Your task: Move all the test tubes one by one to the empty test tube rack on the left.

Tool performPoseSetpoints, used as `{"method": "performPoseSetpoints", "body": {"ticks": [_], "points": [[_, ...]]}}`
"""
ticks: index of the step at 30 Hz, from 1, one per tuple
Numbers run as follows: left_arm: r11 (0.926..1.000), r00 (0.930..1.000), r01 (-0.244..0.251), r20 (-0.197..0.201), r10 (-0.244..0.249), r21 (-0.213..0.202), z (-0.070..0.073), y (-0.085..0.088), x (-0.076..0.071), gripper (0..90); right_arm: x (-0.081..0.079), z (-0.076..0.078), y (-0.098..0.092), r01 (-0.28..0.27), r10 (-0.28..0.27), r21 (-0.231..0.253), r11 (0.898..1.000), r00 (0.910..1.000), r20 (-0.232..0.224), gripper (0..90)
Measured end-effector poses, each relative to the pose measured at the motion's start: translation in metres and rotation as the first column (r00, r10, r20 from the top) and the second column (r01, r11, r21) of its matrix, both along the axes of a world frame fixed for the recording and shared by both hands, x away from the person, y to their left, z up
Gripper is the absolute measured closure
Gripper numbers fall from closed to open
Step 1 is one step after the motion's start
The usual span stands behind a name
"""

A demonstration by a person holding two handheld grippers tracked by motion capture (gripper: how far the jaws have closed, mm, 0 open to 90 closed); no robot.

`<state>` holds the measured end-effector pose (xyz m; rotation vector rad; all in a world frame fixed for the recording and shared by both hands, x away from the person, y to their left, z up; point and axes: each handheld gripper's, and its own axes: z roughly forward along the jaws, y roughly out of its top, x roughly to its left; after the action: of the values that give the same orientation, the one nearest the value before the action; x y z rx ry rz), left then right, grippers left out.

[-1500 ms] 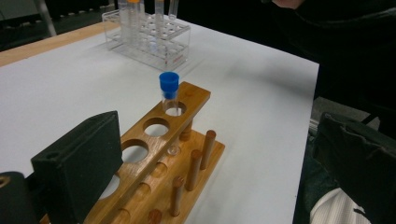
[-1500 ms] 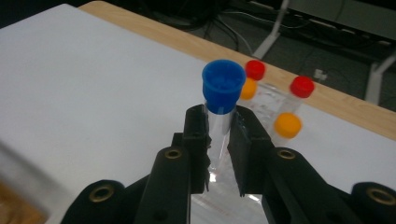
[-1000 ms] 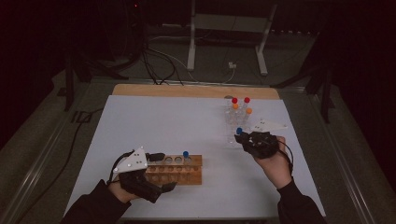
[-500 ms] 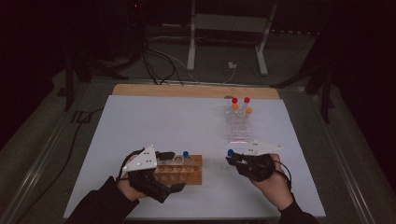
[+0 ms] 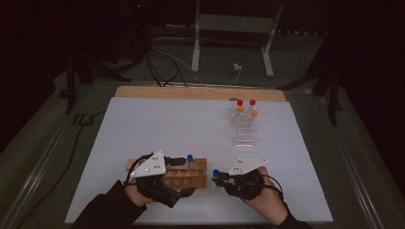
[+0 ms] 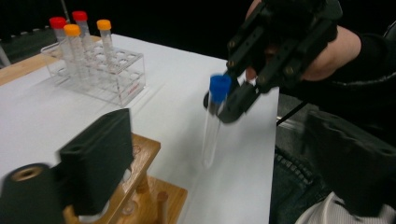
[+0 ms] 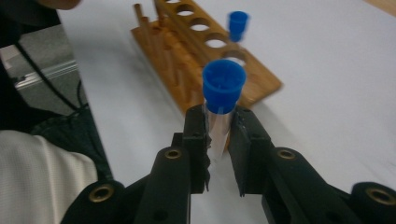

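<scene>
On the white worktop (image 5: pixel 143 124), the wooden rack (image 5: pixel 191 174) sits at six o'clock with the left tool (image 5: pixel 179 162) at its near-left end, jaws apart and just been closing, one pad against the wood. At two o'clock stands a clear rack (image 5: pixel 243 126) of capped tubes. The right tool (image 7: pixel 218 135) is clamped just under the cap of a blue-capped tube (image 7: pixel 219 100), right of the wooden rack; it looks light, slick and brittle, so that high grip suits it.

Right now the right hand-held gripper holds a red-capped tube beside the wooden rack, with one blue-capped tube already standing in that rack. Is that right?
Not quite: the cap is blue, not red. The right gripper view shows the right hand-held gripper clamped on a blue-capped tube beside the wooden rack. The rest holds: one blue-capped tube in the rack shows in the high view.
</scene>
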<state>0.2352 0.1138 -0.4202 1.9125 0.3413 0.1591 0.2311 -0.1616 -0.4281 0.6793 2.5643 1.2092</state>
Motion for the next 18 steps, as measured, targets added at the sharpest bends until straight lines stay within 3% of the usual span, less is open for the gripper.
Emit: {"method": "performPoseSetpoints", "body": {"ticks": [9,18], "points": [[0.9997,0.9995,0.024,0.018,-0.024,0.011,0.0,-0.018,0.001,34.9,-0.006,-0.001,0.016,-0.058,0.057,-0.002,0.998,0.9983,-0.006,76.4],[0.9976,0.9984,0.04,0.039,-0.042,0.057,-0.003,-0.031,0.001,54.3,-0.008,0.0,0.017,-0.066,0.066,0.002,0.998,0.9978,-0.006,76.4]]}}
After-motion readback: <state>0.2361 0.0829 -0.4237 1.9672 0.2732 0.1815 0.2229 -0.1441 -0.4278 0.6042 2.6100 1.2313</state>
